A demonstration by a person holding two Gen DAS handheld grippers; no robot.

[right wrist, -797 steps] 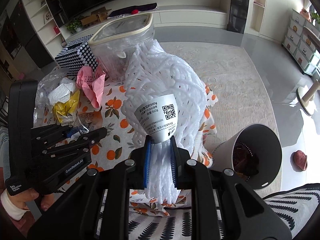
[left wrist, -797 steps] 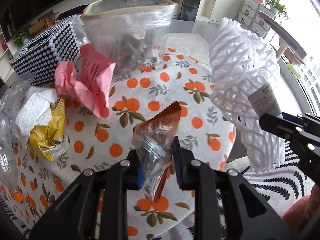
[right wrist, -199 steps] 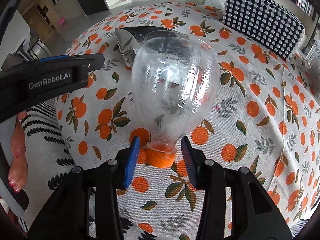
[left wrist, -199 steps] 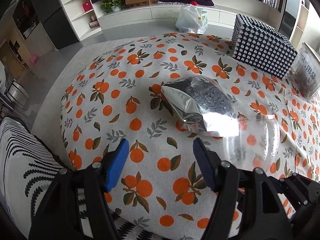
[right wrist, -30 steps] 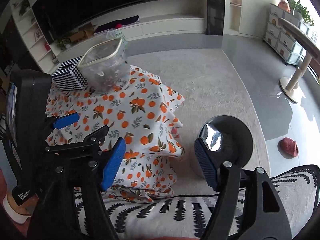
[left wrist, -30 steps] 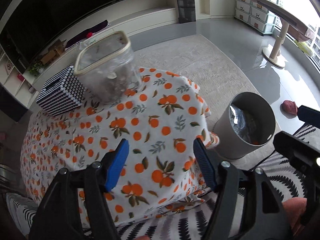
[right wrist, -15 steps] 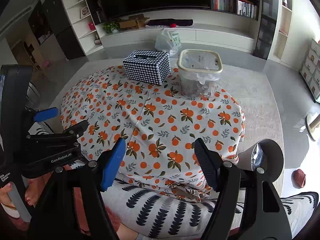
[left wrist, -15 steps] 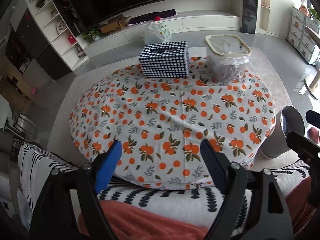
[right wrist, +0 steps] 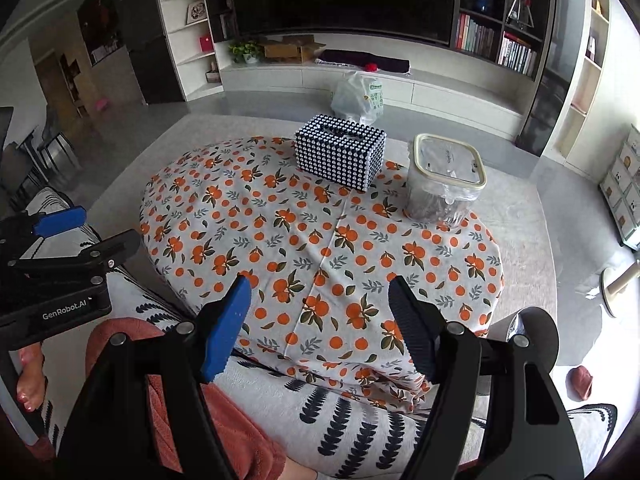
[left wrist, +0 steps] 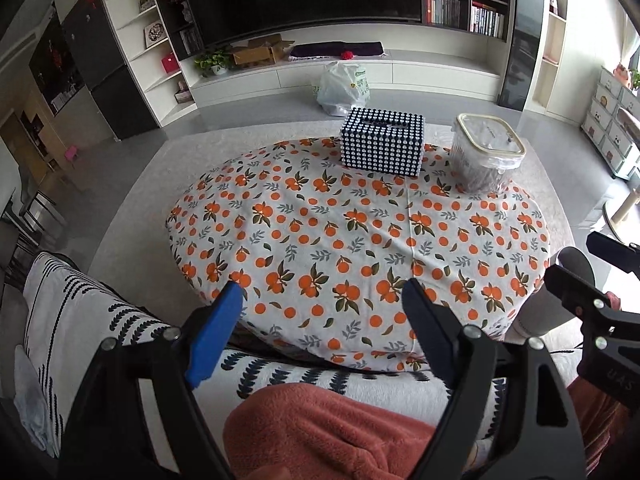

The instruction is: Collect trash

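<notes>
No loose trash shows on the orange-print tablecloth [right wrist: 320, 248] now; what is left on it is a studded tissue box [right wrist: 340, 152] and, just beside it, a lidded clear container [right wrist: 444, 184], neither of which reads as rubbish. The trash bin [right wrist: 536, 332] stands on the floor at the table's right edge, half hidden behind your right gripper [right wrist: 320, 316], so you cannot see what is in it.

That gripper is released, its blue pads spread wide with only tablecloth showing between them. Your left gripper [left wrist: 322, 320] is likewise released and empty; its jaws have just been opening.

From here the main risk, as I judge it, is over-collecting: reach in for the container or the tissue box and you bin something that belongs on the table. The cloth hangs in loose folds over the near edge, so a low sweep could snag it and drag both items. The white plastic bag [right wrist: 358, 98] on the far floor may or may not be trash; you cannot tell from here. Mind the bin too, since a blind swing to the right could knock it over.
</notes>
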